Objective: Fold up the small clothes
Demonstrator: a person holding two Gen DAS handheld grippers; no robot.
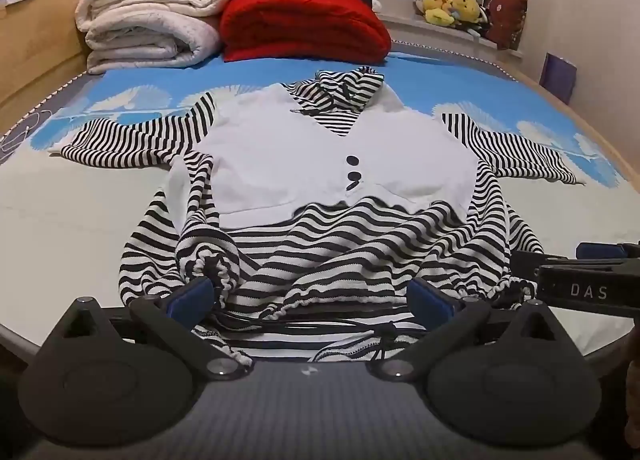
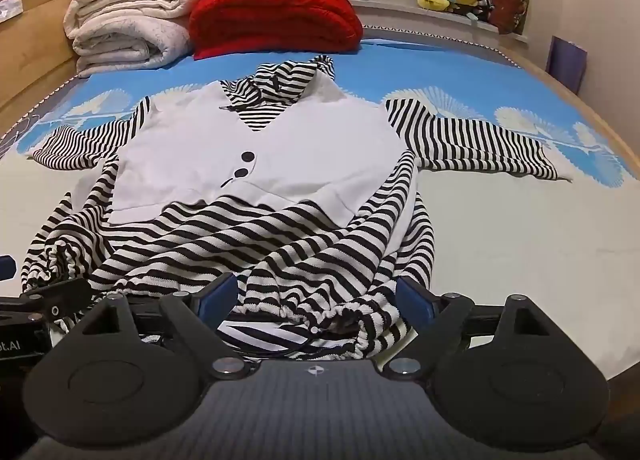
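Left wrist view: my left tongs (image 1: 311, 300) are spread wide over the gathered hem (image 1: 320, 302) of a striped top (image 1: 320, 164) lying flat on the bed (image 1: 60, 212). My right tongs (image 2: 316, 298) gape likewise, pinching nothing. Knit cloth looks soft, light and floppy; I would take the hem corners. Lettering "DAS" shows on the neighbouring tongs.

The top (image 1: 304, 220) is showing ribbed striped knit with a smooth white cloth panel (image 1: 320, 152). The grippers' (image 1: 312, 300) frames are looking like matt black plastic. The blankets (image 1: 148, 24) are looking fleecy.
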